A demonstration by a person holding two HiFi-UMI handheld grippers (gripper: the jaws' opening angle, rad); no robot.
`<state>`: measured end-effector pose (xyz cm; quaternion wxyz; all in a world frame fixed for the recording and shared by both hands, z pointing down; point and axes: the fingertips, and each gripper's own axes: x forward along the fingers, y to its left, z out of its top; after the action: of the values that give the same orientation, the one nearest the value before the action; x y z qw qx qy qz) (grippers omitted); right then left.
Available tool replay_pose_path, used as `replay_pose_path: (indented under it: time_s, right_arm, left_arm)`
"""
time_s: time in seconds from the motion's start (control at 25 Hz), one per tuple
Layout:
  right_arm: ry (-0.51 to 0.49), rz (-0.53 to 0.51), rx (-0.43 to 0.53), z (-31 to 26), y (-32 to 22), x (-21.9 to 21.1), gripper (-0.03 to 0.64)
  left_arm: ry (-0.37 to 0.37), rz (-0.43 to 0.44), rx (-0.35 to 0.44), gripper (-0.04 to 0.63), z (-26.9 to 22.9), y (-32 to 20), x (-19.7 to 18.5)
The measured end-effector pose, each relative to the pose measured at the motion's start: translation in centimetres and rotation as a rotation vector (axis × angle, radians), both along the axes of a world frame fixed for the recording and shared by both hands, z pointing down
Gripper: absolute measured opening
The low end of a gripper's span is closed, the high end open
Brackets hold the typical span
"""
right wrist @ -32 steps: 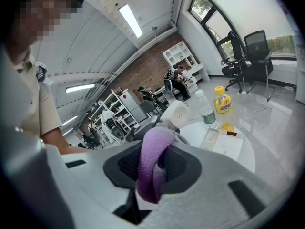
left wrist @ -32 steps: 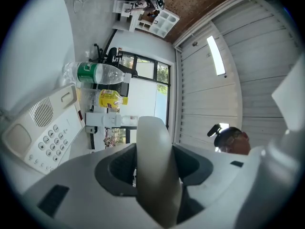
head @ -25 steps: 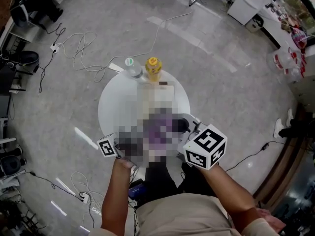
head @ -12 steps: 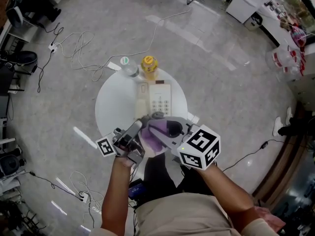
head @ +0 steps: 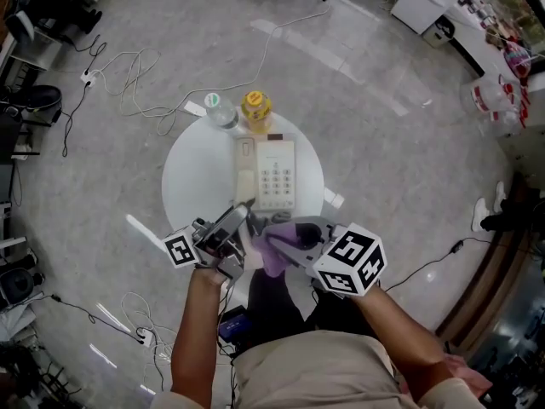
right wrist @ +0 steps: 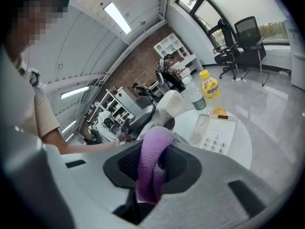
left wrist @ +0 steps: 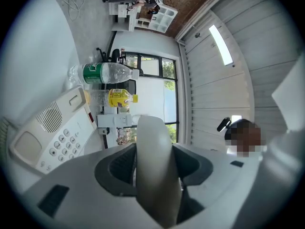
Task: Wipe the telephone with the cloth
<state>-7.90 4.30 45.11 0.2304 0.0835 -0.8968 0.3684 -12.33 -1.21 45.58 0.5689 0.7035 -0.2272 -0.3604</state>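
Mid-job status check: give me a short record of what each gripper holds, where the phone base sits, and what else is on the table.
left gripper: shut on the handset, which is lifted off the base
right gripper: shut on the purple cloth
telephone base: flat on the round white table, keypad up
cloth position: near the table's near edge, short of the base
other items: clear bottle and yellow bottle, at the far edge behind the base
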Motion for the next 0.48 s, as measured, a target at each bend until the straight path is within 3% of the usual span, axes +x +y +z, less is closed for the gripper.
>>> replay_pose_path:
  time_s: [0.28, 0.48]
  right_arm:
    - [0.1, 0.042, 0.04, 1.6, -1.1, 0.4, 0.075]
    - [0.126, 0.0, 0.066, 2.1, -0.5, -0.1, 0.075]
  left_arm:
    - [-0.378, 0.173, -0.043, 0.219, 3.6, 0.2, 3.0]
    - [-0.412, 0.204, -0.069, 0.219, 4.7, 0.5, 3.8]
